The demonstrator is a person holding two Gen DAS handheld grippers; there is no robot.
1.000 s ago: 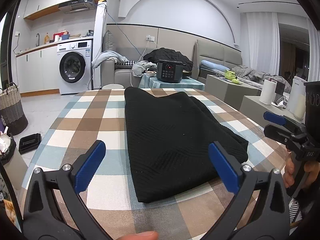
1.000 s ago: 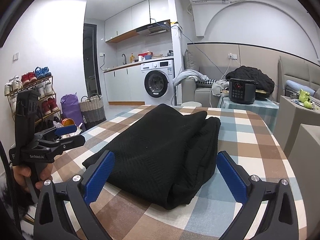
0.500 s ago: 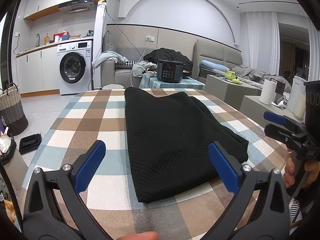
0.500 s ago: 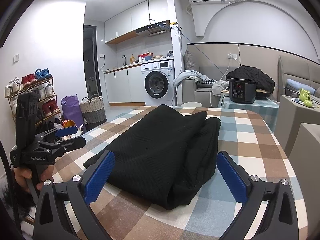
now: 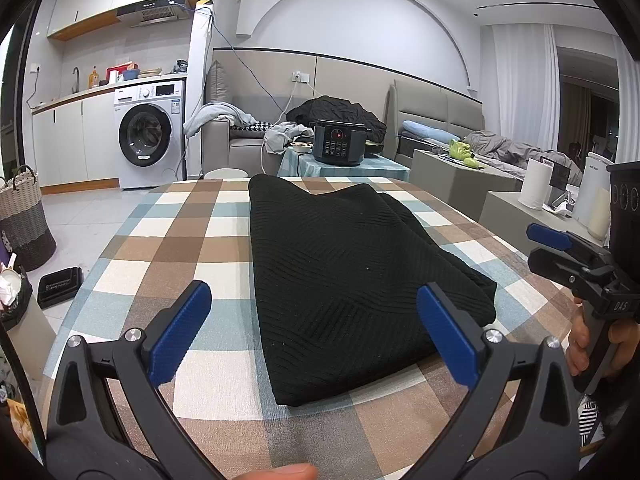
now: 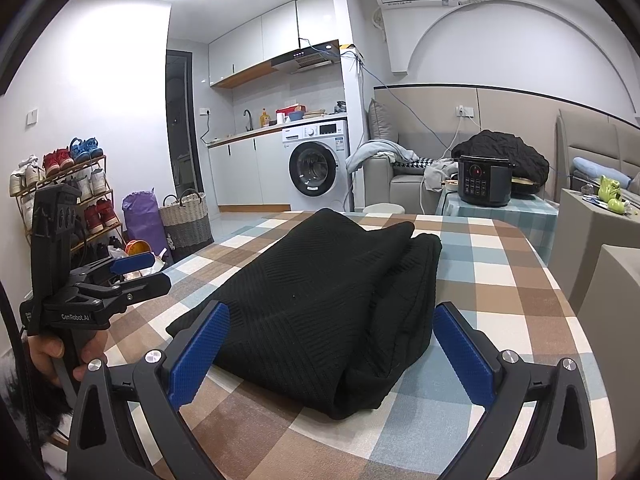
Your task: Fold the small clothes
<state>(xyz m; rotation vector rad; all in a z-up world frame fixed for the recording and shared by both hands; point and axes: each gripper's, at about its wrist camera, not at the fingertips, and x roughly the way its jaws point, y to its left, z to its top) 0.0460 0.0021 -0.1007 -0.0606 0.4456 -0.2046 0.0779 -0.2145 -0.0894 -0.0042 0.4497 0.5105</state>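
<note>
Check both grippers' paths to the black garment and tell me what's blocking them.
Nothing visible blocks either. The left gripper and right gripper are both open, each facing the folded black garment on the checked tablecloth, with only bare cloth between fingers and fabric. The cooker sits on a separate table behind.
</note>
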